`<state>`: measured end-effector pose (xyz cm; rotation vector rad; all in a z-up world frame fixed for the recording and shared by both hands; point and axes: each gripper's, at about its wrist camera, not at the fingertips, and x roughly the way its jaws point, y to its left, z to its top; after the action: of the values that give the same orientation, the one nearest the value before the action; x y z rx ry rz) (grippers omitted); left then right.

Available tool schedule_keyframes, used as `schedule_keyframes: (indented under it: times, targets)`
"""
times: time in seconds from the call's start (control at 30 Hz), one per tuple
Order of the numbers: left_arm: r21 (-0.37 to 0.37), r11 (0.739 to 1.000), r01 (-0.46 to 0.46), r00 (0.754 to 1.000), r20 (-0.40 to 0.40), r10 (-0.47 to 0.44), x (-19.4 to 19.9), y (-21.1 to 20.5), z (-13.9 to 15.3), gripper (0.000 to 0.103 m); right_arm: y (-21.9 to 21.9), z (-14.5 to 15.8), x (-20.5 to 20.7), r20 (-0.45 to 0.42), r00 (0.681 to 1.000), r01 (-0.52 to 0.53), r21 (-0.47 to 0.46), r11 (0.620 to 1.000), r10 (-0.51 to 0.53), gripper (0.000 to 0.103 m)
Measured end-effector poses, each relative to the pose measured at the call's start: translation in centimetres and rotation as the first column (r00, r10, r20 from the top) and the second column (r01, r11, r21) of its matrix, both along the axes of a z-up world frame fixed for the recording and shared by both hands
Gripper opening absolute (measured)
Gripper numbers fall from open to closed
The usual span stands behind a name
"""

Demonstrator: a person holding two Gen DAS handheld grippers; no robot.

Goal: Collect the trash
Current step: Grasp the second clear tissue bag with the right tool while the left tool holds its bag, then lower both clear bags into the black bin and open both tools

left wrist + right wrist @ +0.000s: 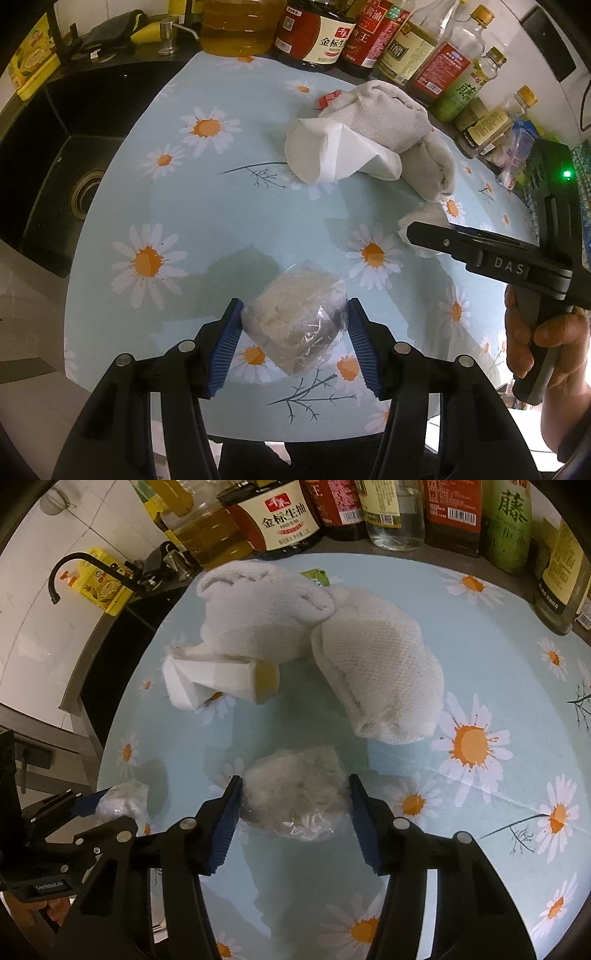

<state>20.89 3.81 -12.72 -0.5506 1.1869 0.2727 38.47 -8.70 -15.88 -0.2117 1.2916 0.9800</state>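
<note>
A crumpled clear plastic wad (299,325) sits between the blue pads of my left gripper (294,314), which touch both its sides on the daisy tablecloth (207,206). A second plastic wad (295,794) sits between the pads of my right gripper (295,790), which also touch it. In the left wrist view the right gripper (413,230) reaches in from the right over that wad (421,225). In the right wrist view the left gripper (99,801) and its wad (122,801) show at lower left.
A white towel (391,122) with folded paper (340,155) and a small red packet (327,99) lies mid-table. Sauce and oil bottles (325,33) line the back. A black sink (62,166) lies left. The table's front edge (295,435) is close.
</note>
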Motion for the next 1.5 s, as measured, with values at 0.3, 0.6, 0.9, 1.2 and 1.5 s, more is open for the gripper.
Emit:
schedule_keyframes:
  times: [0.3,0.6,0.9,1.2,1.5]
  targets:
    - [0.008,0.999,0.043,0.999,0.031,-0.043,-0.8,-0.3,0.8,0.055,-1.9,1.9,-2.0,0.013,0.999,0.046,0.032,0.998,-0.046,0.057]
    - [0.010,0.994,0.112,0.991,0.077,-0.112,-2.8,-0.8,1.5,0.055,-4.9,3.3,-5.9,0.031,0.992,0.124,0.047,0.991,-0.126,0.057]
    - [0.006,0.985,0.171,0.979,0.113,-0.171,-6.2,-1.1,1.9,0.055,-6.7,3.7,-10.8,0.035,0.982,0.184,0.048,0.982,-0.186,0.057]
    - [-0.013,0.978,0.209,0.971,0.125,-0.206,-10.0,-1.7,1.3,0.055,-7.4,3.6,-16.1,0.032,0.977,0.208,0.046,0.977,-0.210,0.057]
    - [-0.033,0.974,0.224,0.969,0.114,-0.219,-13.4,-1.7,0.2,0.055,-7.2,2.7,-20.4,-0.003,0.977,0.213,0.051,0.976,-0.213,0.057]
